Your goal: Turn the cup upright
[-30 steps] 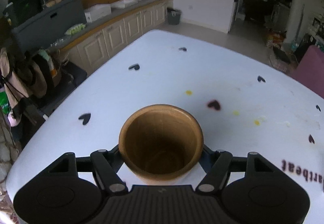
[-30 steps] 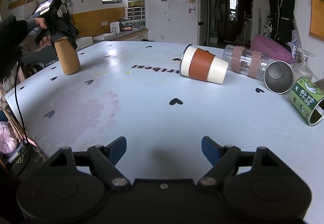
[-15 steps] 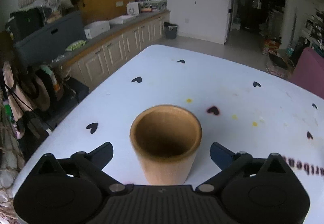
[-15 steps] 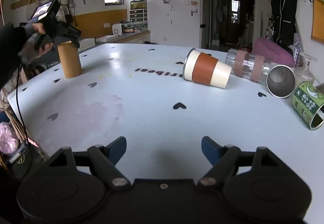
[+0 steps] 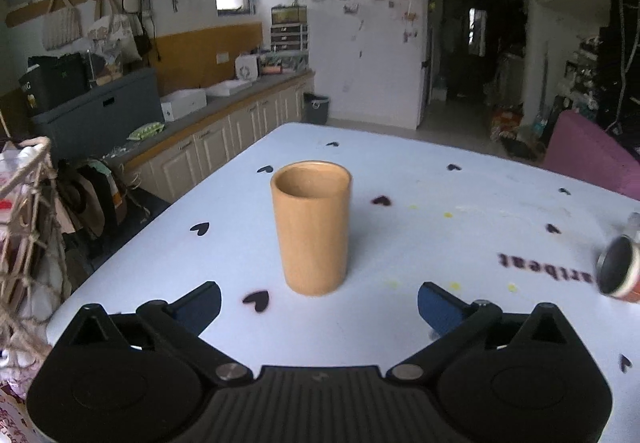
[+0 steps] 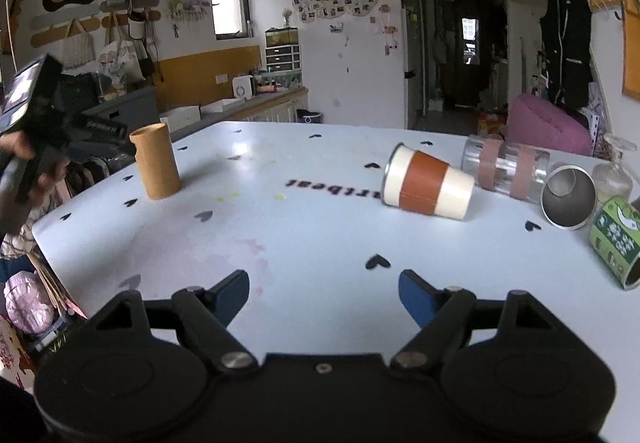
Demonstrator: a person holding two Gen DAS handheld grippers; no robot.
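Note:
A tan wooden cup [image 5: 312,227] stands upright on the white table [image 5: 460,243], mouth up. It also shows in the right wrist view [image 6: 156,167] near the table's left edge. My left gripper [image 5: 318,309] is open and empty, drawn back from the cup with a clear gap. In the right wrist view the left gripper [image 6: 114,139] is held just left of the cup. My right gripper [image 6: 324,293] is open and empty over the near middle of the table. A cream cup with a brown sleeve [image 6: 428,183] lies on its side at the right.
A clear tumbler with pink bands [image 6: 508,171], a steel cup [image 6: 568,199] and a green can [image 6: 618,239] lie on their sides at the table's right. A glass jar [image 6: 614,171] stands behind them. The sleeved cup's end shows in the left wrist view [image 5: 620,271].
My left gripper let go of the wooden cup, opened wide and drew back from it. The cup now stands free and upright. My right gripper stayed open and shifted slightly.

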